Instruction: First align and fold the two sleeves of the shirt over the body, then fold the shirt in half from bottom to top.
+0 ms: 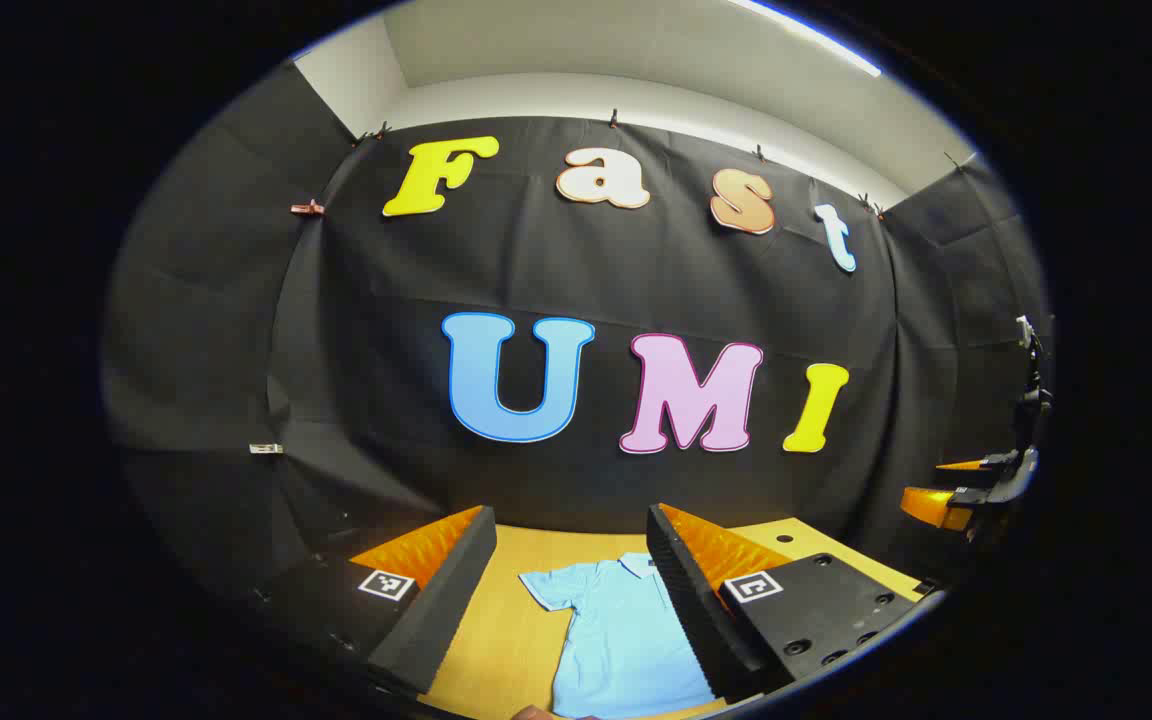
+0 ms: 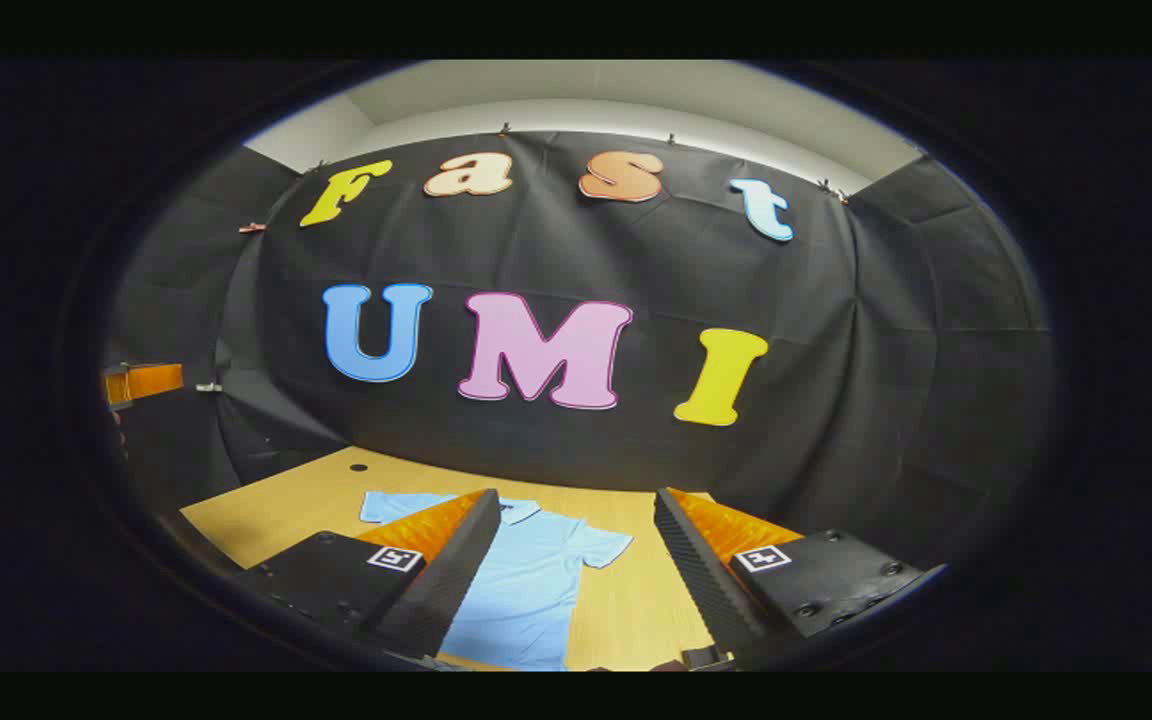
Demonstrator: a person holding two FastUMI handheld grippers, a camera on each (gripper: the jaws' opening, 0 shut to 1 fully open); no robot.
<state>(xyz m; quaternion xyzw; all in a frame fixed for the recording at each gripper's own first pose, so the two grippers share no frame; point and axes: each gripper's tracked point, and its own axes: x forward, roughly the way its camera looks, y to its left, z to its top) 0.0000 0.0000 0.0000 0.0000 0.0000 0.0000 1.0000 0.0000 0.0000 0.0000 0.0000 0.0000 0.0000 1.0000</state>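
We hold the left gripper and right gripper spread and empty above the flat shirt at bottom centre; sleeve folding comes next.

- One light blue short-sleeved collared shirt, lying flat with two sleeves spread out to its sides.
- One light wooden desk under the shirt.
- One small dark round hole in the desk top, near its far edge.
- Two grippers: the left gripper and the right gripper, each with two fingers.
- Several small clips along the wall's top edge, perhaps six; they are too small to count surely.
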